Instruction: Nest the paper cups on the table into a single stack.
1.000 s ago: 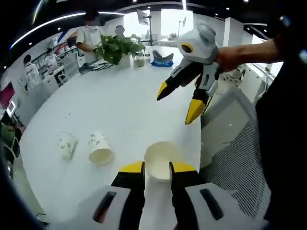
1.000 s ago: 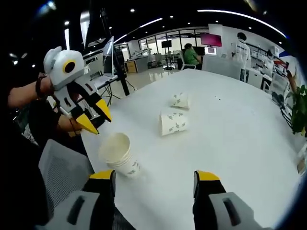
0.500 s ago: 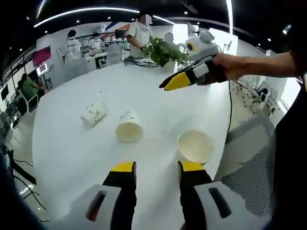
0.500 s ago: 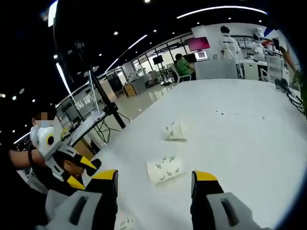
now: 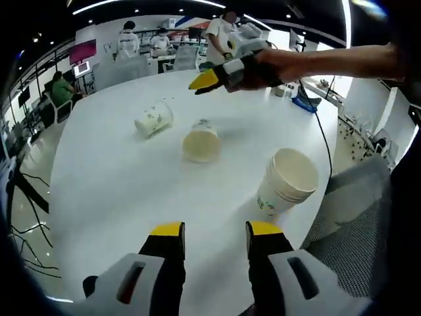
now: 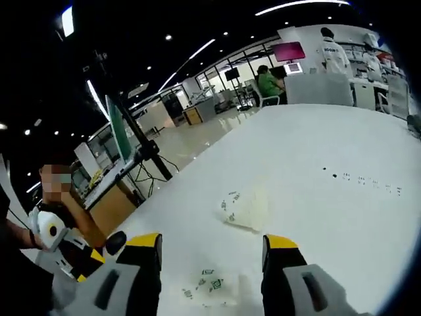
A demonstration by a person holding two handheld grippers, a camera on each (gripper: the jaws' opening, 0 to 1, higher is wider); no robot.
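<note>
Left gripper view: the left gripper [image 5: 214, 230] is hovering over the near edge of the white surface [image 5: 112, 184], jaws parted by a narrow gap and holding nothing. A stack of nested paper cups [image 5: 287, 183] is standing upright near the surface's right edge, tilting slightly in the fisheye. Two single cups are lying on their sides toward the middle: the nearer cup [image 5: 201, 142] is pointing its open mouth at the camera, and the farther cup [image 5: 153, 119] is lying just beyond it to the left, apart from it. The right gripper [image 5: 212, 78], held in a person's hand [image 5: 263, 66], is reaching in over the far side of the surface above the two lying cups; its jaws are looking nearly closed.

Right gripper view: the right gripper [image 6: 210, 247] is spreading its jaws wide, empty. The nearer cup [image 6: 210, 283], blurred, is lying between the jaws on the surface [image 6: 342, 217]. The farther cup [image 6: 245, 209] is lying beyond it. The left gripper [image 6: 66, 253] is showing at the lower left edge; cannot tell its jaws here.
</note>
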